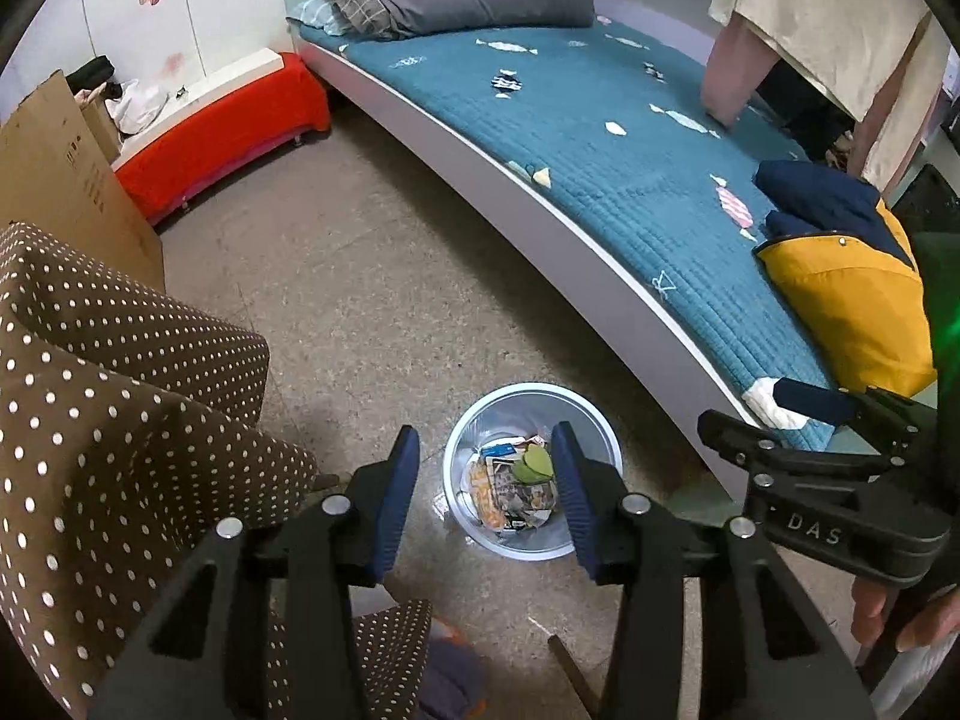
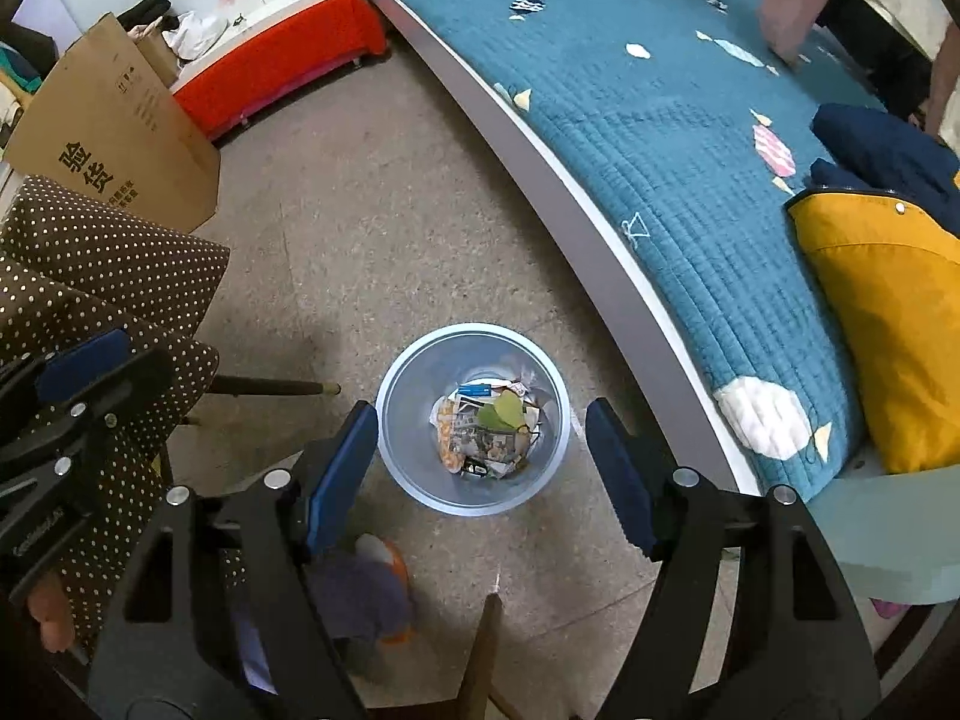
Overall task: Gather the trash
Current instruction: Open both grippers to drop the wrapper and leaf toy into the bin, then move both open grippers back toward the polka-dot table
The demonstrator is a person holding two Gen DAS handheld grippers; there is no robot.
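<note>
Left gripper (image 1: pixel 486 504) and right gripper (image 2: pixel 483 471), both seen from above with blue-padded jaws apart and nothing between them, hang over a pale blue waste bin (image 2: pixel 408 420) at lower centre of each frame. The bin stands on the speckled floor (image 2: pixel 360 210) beside the bed (image 2: pixel 660 138) and contains crumpled wrappers (image 2: pixel 486 438), printed paper and a green scrap (image 2: pixel 501 411). A brown polka-dot cloth (image 1: pixel 90 390) occupies the left edge.

The right tongs (image 2: pixel 483 468) are hanging open and empty above the bin (image 2: pixel 408 420) holding trash (image 2: pixel 489 432).
</note>
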